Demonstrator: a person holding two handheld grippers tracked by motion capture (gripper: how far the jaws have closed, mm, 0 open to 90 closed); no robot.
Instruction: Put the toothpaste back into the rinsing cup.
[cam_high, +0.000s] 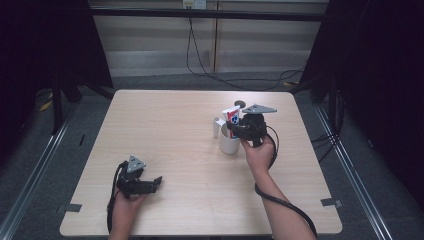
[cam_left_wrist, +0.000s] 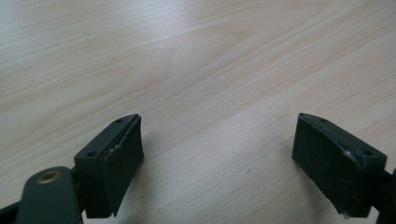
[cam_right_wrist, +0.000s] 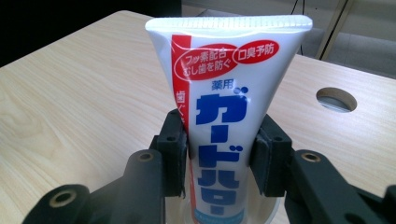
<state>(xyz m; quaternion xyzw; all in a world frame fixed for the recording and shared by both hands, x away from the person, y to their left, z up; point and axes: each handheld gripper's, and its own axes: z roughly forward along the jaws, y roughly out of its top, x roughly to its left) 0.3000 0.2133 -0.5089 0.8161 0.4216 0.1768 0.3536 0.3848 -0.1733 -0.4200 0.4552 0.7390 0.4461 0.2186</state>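
Observation:
A white toothpaste tube (cam_right_wrist: 224, 116) with red and blue print stands upright, flat end up, its lower end down in a white mug (cam_high: 228, 142). My right gripper (cam_right_wrist: 219, 154) is shut on the tube, one pad on each side of it. In the high view the tube (cam_high: 231, 116) rises from the mug right of the table's centre, with the right gripper (cam_high: 239, 130) beside the rim. My left gripper (cam_high: 156, 182) rests low near the front left of the table, open. Its jaws (cam_left_wrist: 217, 158) stand wide apart over bare wood with nothing between them.
The wooden table (cam_high: 170, 125) has a round cable hole (cam_right_wrist: 336, 99) behind the mug. A cable trails from each gripper along the forearms. Dark curtains hang on both sides and cables lie on the floor beyond the far edge.

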